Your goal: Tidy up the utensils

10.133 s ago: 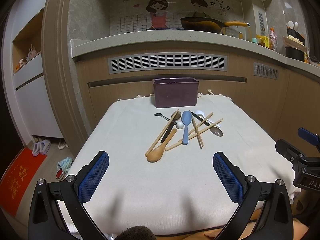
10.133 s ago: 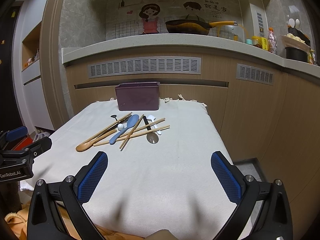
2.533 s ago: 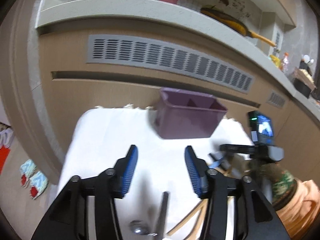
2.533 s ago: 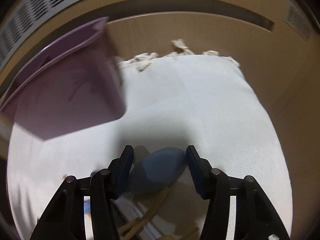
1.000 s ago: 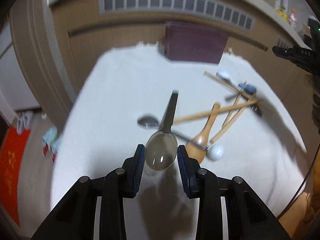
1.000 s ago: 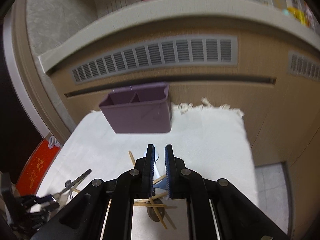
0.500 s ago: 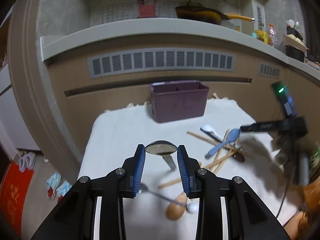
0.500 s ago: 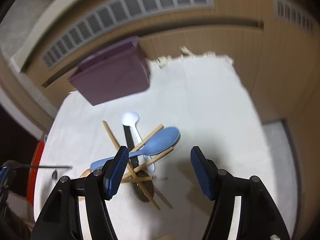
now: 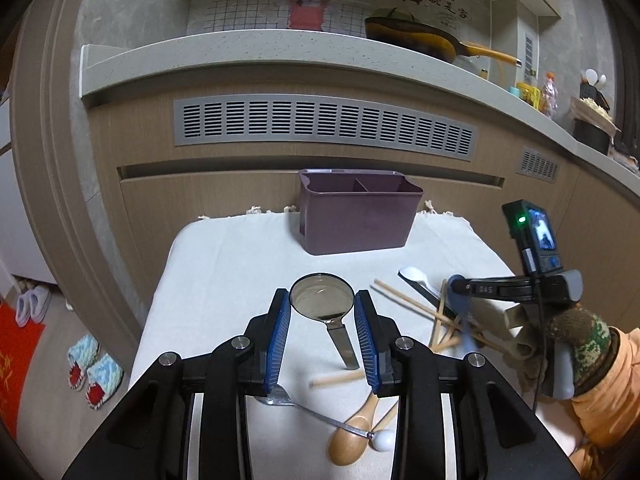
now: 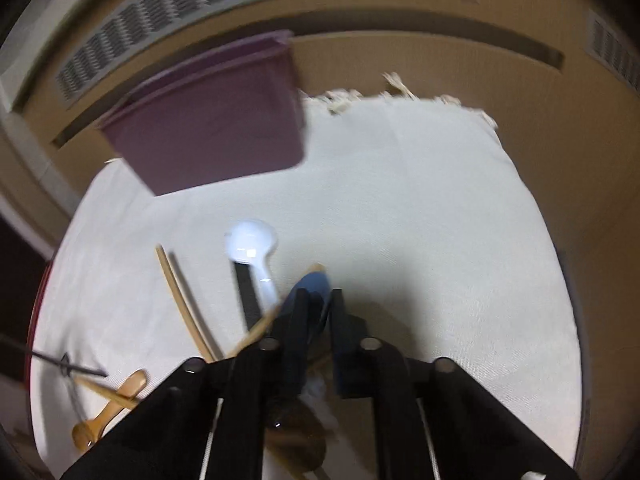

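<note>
My left gripper (image 9: 322, 316) is shut on the bowl of a metal spoon (image 9: 322, 296), held above the white cloth (image 9: 224, 264) with its handle hanging down. The purple two-compartment holder (image 9: 356, 220) stands beyond it, at the cloth's far edge. In the right wrist view my right gripper (image 10: 320, 300) is low over the utensil pile, its jaws closing tight on the blue spoon (image 10: 314, 284). A white spoon (image 10: 250, 240), chopsticks (image 10: 180, 292) and a black-handled utensil (image 10: 244, 292) lie just left of it. The holder (image 10: 208, 132) is at the upper left.
A wooden spoon (image 9: 350, 440) and a thin metal spoon with a white ball end (image 9: 320, 416) lie near the front of the cloth. A gloved hand (image 9: 576, 336) holds the right gripper. Wooden cabinets rise behind the table. Slippers (image 9: 90, 364) lie on the floor at left.
My left gripper has risen with the metal spoon, tipping up to face the holder. The right gripper came down onto the pile, opened wide, then closed on the blue spoon.
</note>
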A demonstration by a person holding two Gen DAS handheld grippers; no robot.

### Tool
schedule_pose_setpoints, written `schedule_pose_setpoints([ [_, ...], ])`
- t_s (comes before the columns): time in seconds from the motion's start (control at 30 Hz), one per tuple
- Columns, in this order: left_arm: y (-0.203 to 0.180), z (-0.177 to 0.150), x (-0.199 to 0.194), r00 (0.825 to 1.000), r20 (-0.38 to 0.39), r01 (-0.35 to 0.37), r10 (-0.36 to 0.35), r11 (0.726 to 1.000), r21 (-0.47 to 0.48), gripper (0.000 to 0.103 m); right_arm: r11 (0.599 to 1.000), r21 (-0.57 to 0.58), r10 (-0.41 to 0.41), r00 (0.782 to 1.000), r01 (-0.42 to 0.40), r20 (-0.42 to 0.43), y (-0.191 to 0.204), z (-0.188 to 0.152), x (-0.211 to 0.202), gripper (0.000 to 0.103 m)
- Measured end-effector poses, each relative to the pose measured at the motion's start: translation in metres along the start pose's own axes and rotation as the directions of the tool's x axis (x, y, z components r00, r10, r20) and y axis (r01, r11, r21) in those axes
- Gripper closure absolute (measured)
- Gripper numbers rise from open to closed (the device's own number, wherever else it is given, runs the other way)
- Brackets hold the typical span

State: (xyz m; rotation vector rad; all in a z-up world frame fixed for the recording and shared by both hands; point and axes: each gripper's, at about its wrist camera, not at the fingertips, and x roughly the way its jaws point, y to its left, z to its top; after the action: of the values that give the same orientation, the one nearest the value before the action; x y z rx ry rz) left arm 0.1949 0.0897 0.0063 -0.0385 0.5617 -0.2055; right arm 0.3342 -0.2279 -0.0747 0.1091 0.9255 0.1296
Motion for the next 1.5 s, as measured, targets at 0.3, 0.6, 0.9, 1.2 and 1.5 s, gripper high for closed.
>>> schedule_pose_setpoints([
  [0.3, -0.02, 0.011, -0.026, 0.999, 0.045, -0.017, 0.014, 0.998, 0.054, 0.069, 0.99, -0.119, 0.094, 0.981, -0.074, 0.172, 0.009, 0.002, -0.084, 0.097],
  [0.6, -0.045, 0.045, -0.044, 0.995, 0.1, 0.002, -0.013, 0.994, 0.111, 0.069, 0.982, -0.179, 0.118, 0.926, -0.055, 0.36, 0.01, 0.012, -0.156, 0.096],
  [0.9, -0.053, 0.166, -0.046, 0.957, 0.29, -0.025, -0.021, 0.988, 0.153, 0.089, 0.971, -0.222, 0.082, 0.74, 0.093, 0.667, 0.034, 0.102, -0.248, 0.096],
  [1.2, -0.03, 0.154, 0.05, 0.999, 0.034, 0.032, -0.036, 0.991, 0.134, 0.06, 0.969, -0.245, 0.11, 0.804, 0.045, 0.584, 0.033, 0.125, -0.202, 0.096],
  [1.5, -0.043, 0.054, 0.188, 0.924, -0.372, 0.16, -0.089, 0.973, 0.165, 0.047, 0.959, -0.262, 0.188, 0.932, -0.107, 0.31, 0.019, 0.054, -0.112, 0.096],
])
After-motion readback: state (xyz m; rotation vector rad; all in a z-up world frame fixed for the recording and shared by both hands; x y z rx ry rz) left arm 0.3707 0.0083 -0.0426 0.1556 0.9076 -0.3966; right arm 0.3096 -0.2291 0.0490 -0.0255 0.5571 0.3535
